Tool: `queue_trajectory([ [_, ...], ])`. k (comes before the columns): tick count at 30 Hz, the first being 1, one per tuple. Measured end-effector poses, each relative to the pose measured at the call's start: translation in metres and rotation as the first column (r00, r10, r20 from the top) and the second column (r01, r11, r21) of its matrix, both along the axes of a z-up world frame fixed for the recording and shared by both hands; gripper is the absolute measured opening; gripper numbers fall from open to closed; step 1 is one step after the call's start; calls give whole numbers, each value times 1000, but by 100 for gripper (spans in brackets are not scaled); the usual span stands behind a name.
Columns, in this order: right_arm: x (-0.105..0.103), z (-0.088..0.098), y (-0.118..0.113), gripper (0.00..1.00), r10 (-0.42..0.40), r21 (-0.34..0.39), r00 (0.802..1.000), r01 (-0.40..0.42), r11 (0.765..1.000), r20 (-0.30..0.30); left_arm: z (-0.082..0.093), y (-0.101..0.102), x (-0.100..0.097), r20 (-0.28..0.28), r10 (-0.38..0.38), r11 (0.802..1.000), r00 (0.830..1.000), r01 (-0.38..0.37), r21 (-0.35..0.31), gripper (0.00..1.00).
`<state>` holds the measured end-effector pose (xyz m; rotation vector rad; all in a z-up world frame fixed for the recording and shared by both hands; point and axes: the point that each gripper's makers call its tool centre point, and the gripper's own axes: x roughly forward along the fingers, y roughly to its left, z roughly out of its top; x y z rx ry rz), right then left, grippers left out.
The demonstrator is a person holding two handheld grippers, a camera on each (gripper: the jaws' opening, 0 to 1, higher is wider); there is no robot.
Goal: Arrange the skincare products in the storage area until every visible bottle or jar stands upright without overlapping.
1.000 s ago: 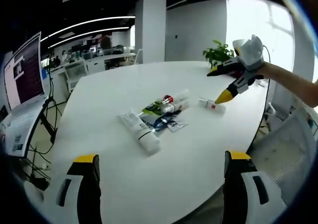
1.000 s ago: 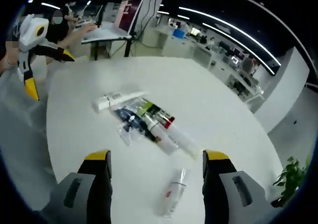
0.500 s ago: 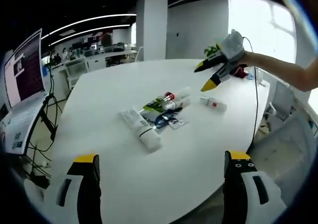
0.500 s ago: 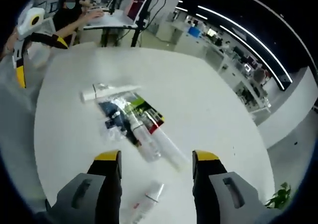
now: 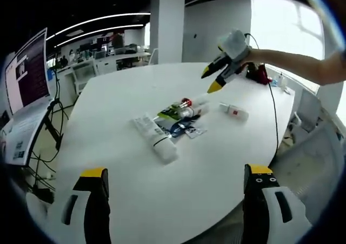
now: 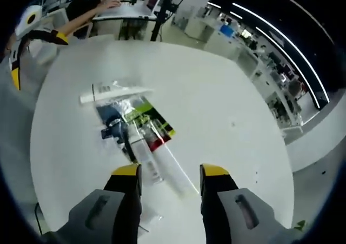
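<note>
Since a second ago the right gripper [image 5: 214, 77] has lifted off the small white tube [image 5: 233, 111] and moved over the middle of the white table [image 5: 124, 190], so that it now hangs above the pile of skincare products [image 5: 172, 124]. Seen from the left gripper view, its yellow-tipped jaws point down toward the pile with a gap between them; in its own view the two jaws stand apart over the clear bottles, gripping nothing. The left gripper [image 5: 175, 179] sits back at the near table edge, jaws wide apart and empty — in the right gripper view it appears at the far left [image 6: 24, 38], held by a hand.

All the products lie flat on the table. In the right gripper view I count one long white tube [image 6: 111, 91] at the far side of the pile, two clear bottles [image 6: 157, 160] side by side just ahead of the jaws, a green-and-dark sachet [image 6: 148, 122], and a dark blue item [image 6: 112, 122] with a clear wrapper — these touch and overlap. The one small white tube with a red mark lies apart from the pile, beside it.

A monitor [image 5: 24, 79] stands off the table's edge.
</note>
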<state>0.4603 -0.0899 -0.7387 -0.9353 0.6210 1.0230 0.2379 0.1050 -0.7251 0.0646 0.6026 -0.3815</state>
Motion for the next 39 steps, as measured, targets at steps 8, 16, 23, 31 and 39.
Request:
queue_trajectory([
  [8, 4, -13, 5, 34, 26, -26, 998, -27, 999, -65, -1, 3, 1, -6, 13, 1000, 1000, -13, -3, 99],
  [16, 8, -28, 6, 34, 30, -94, 994, -40, 995, -102, -3, 6, 1, -12, 24, 1000, 1000, -24, 0, 98],
  [23, 15, -41, 12, 34, 36, -113, 990, -51, 992, -134, -5, 8, 3, -18, 33, 999, 999, -33, 1, 98],
  [31, 25, -56, 17, 34, 64, -141, 982, -90, 986, -177, -6, 11, 4, -23, 44, 999, 999, -44, 3, 98],
  [39, 25, -67, 16, 34, 81, -171, 972, -121, 978, -221, -8, 12, 3, -33, 47, 999, 998, -47, 7, 98],
])
